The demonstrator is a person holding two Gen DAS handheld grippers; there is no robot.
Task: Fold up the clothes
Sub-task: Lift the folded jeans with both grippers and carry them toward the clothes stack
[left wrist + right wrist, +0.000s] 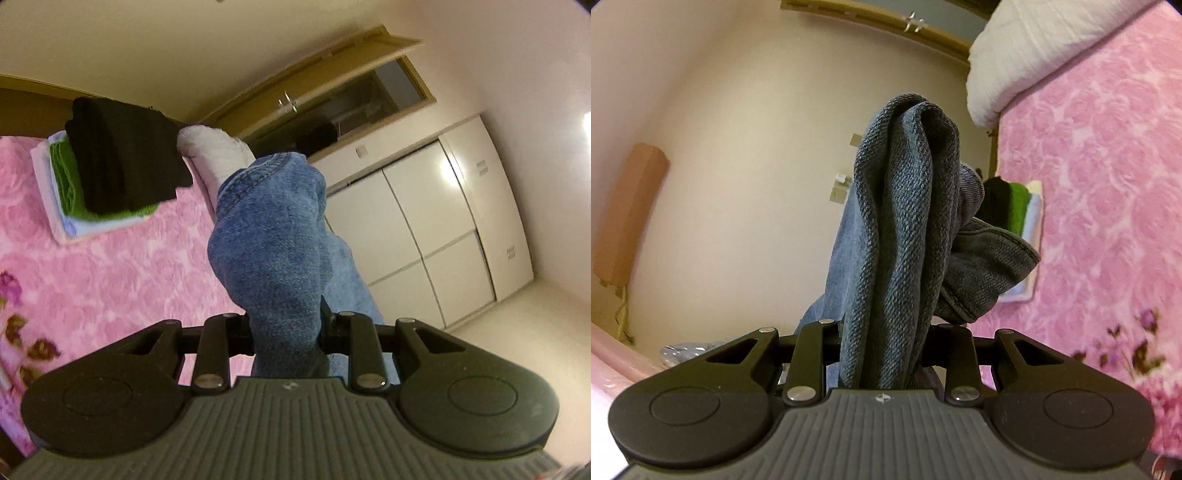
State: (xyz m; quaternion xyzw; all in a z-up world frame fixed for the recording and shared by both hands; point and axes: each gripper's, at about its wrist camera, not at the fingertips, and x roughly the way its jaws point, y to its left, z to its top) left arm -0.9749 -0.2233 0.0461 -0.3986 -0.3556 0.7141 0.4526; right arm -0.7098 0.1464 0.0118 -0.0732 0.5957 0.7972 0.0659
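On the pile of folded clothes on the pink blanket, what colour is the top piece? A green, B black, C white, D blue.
B: a black garment lies on top of the folded pile, with a green piece showing under it.

Warm indoor light; glare on the white cabinet doors; fisheye bends edges, far background softly blurred.

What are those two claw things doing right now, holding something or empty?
Left gripper: closed, its jaws clamped on the blue jeans.
Right gripper: closed, its jaws clamped on bunched denim of the jeans.
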